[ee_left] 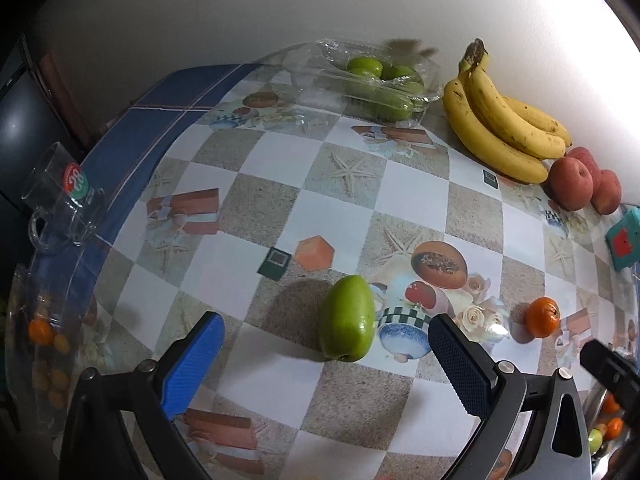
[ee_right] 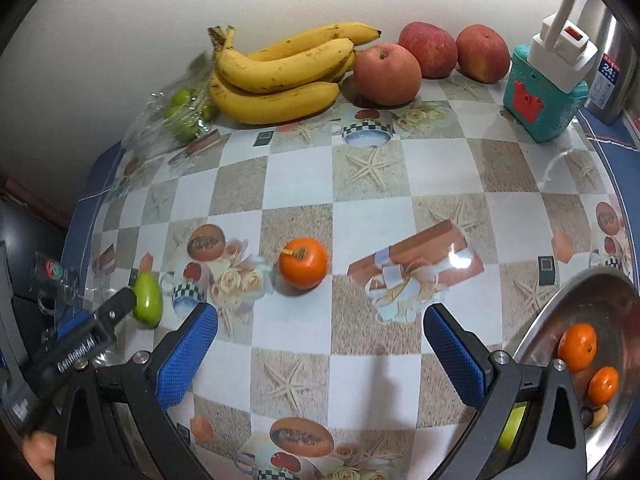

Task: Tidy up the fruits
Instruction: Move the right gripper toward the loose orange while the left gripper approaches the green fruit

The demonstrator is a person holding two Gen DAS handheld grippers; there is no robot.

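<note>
Smooth oval green fruit (ee_left: 347, 334) between blue ribbed fingers (ee_left: 192, 364)

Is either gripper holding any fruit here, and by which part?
Nothing is held. The left gripper is open before the green fruit; the right gripper is open, the orange beyond it.

Green fruit (ee_left: 347, 334): oblong, glossy, on its side on the cloth, near centre in the left view.

Loose orange (ee_right: 303, 263): round, short stem stub on top, alone mid-table, right of the green fruit and well apart from it.

Bananas (ee_right: 280, 74): one bunch, yellow with brown flecks, against the far wall.

Apples (ee_right: 387, 74): three, red, just right of the bananas; the nearest touches the bunch.

Clear pack (ee_left: 372, 80): holds several green fruits, far left of the bananas.

Steel bowl (ee_right: 576, 300): near right, holds two oranges (ee_right: 577, 346).
</note>
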